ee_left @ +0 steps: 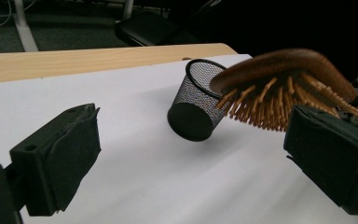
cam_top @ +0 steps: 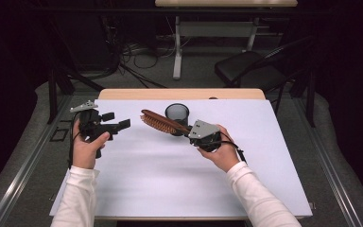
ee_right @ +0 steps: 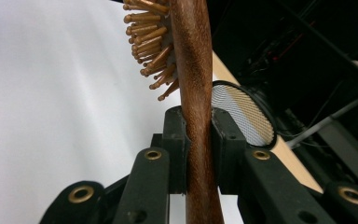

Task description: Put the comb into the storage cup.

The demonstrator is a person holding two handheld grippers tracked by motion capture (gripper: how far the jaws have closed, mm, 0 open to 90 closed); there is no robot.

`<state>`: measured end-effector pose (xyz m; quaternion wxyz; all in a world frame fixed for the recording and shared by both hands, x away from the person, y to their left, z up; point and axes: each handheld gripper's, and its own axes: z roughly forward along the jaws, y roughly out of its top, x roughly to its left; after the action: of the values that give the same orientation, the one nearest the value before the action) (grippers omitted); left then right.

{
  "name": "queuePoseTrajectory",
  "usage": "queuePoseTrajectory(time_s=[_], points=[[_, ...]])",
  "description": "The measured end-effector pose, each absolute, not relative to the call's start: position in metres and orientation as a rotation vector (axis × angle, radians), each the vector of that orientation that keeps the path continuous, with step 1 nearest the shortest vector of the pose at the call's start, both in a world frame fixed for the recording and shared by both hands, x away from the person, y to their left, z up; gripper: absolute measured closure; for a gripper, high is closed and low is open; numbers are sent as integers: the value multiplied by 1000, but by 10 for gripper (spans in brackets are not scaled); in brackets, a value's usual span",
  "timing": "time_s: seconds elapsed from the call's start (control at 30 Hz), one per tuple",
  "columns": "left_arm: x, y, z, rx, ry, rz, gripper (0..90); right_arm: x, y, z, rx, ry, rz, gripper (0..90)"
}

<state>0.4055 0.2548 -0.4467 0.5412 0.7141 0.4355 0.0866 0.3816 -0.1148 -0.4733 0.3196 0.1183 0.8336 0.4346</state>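
Seen from the high view, we find the right hand-held gripper (cam_top: 189,131) just right of the centre of the white surface (cam_top: 170,179), its jaws pointing toward ten o'clock. They are closed on the handle of a wooden hairbrush (cam_top: 158,122), which is lifted clear of the surface and slopes up toward ten o'clock, bristles facing down and toward the person. In the right gripper view we see the brown handle (ee_right: 196,135) clamped between the two black pads, with the bristled head (ee_right: 151,46) rising toward twelve o'clock. A black mesh cup (cam_top: 177,113) stands upright on the surface at twelve o'clock from the right gripper, directly behind the brush; from the high view the handle crosses in front of its lower wall, and we cannot tell whether the two touch. In the left gripper view we see the cup (ee_left: 196,105) just to the nine o'clock side of the brush head (ee_left: 284,84). The left hand-held gripper (cam_top: 116,121) is held above the nine o'clock edge of the surface, aimed toward three o'clock at the brush. Its jaws stand wide apart and hold nothing; in its own view the two pads frame bare white surface. It is apart from the brush tip.
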Motion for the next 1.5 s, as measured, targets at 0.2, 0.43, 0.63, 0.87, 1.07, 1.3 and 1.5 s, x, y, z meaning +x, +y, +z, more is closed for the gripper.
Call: queuePoseTrajectory(time_s=[0.2, 0.43, 0.63, 0.87, 1.07, 1.3, 1.5], points=[[405, 252, -447, 1691, 1034, 174, 42, 372, -122, -468, 296, 2117, 1111, 782], [403, 245, -445, 1709, 1021, 146, 60, 360, -133, -468, 288, 2055, 1083, 782], [401, 240, -444, 1726, 1004, 136, 79, 350, -139, -468, 285, 1986, 1027, 781], [399, 236, -441, 1732, 985, 134, 83, 340, -140, -469, 264, 1921, 971, 781], [396, 229, -437, 1752, 945, 149, 84, 333, -138, -473, 237, 1865, 911, 781], [392, 220, -434, 1780, 898, 156, 99, 328, -136, -477, 197, 1843, 847, 781], [389, 208, -433, 1781, 877, 69, 105, 326, -134, -482, 178, 1826, 800, 781]])
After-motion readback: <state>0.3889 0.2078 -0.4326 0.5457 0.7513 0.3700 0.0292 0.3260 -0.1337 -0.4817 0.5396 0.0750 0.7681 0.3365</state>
